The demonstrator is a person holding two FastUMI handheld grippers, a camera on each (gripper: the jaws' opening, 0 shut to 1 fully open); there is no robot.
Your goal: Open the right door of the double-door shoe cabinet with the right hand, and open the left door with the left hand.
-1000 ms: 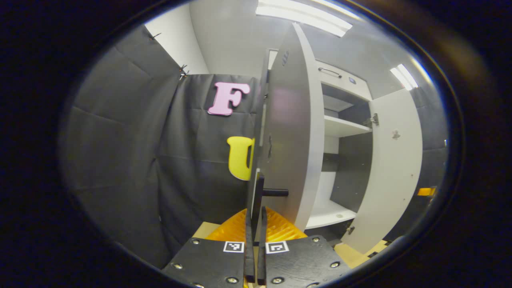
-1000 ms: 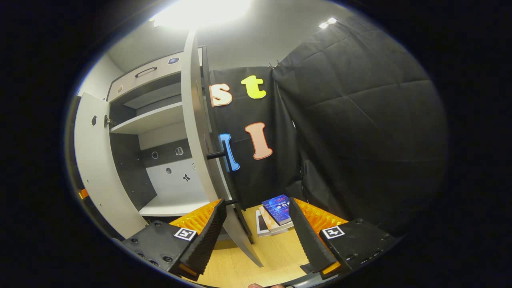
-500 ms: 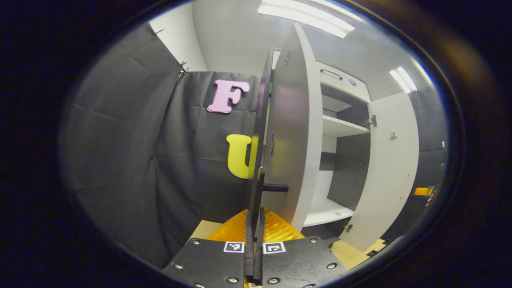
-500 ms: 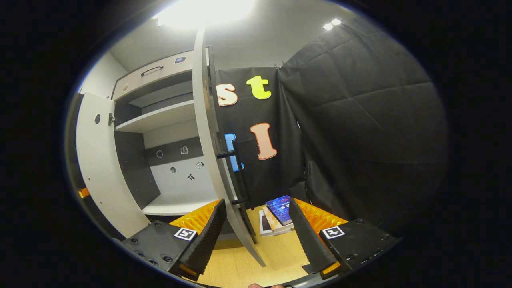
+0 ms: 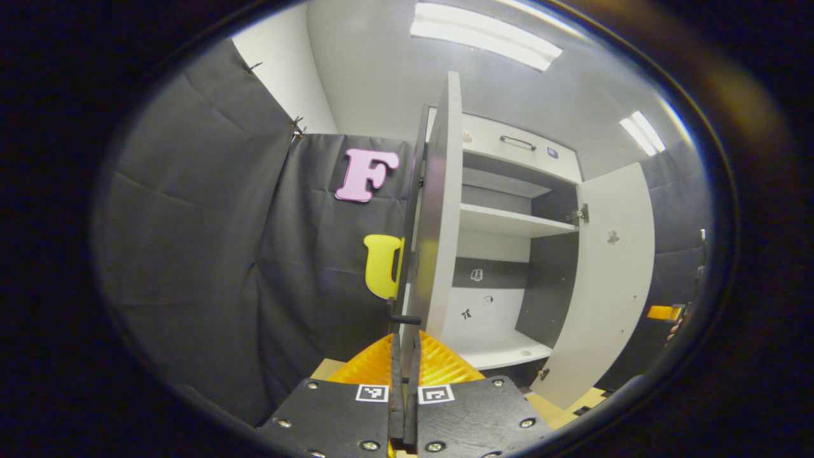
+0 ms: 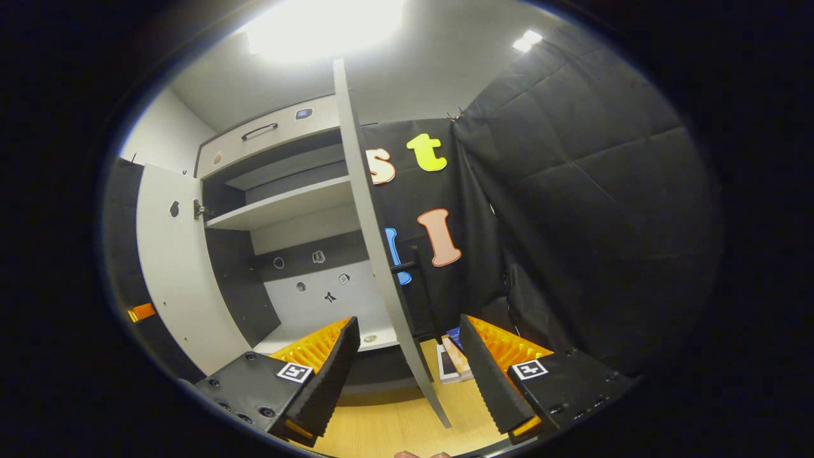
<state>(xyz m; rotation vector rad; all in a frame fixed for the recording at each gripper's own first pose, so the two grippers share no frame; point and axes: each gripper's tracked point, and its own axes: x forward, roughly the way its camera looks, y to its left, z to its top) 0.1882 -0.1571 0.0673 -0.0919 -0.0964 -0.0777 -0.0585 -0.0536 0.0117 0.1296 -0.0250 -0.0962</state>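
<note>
Gripping left door (image 5: 439, 210) handle (image 5: 402, 320), left tool (image 5: 405, 375) clamped, contact partly hidden. Right tool (image 6: 407, 375) gaping, empty, beside edge-on right door (image 6: 375, 254); books (image 6: 453, 362) half hidden.

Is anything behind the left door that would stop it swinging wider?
Nothing solid shows. The left gripper is clamped on the handle of the left door, seen edge-on; beyond its outer face hangs just the black cloth wall.

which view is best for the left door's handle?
Left gripper view: the left tool is shut on the handle, close and central on the left door. The right gripper view gives that door from inside, its handle side facing away.
</note>
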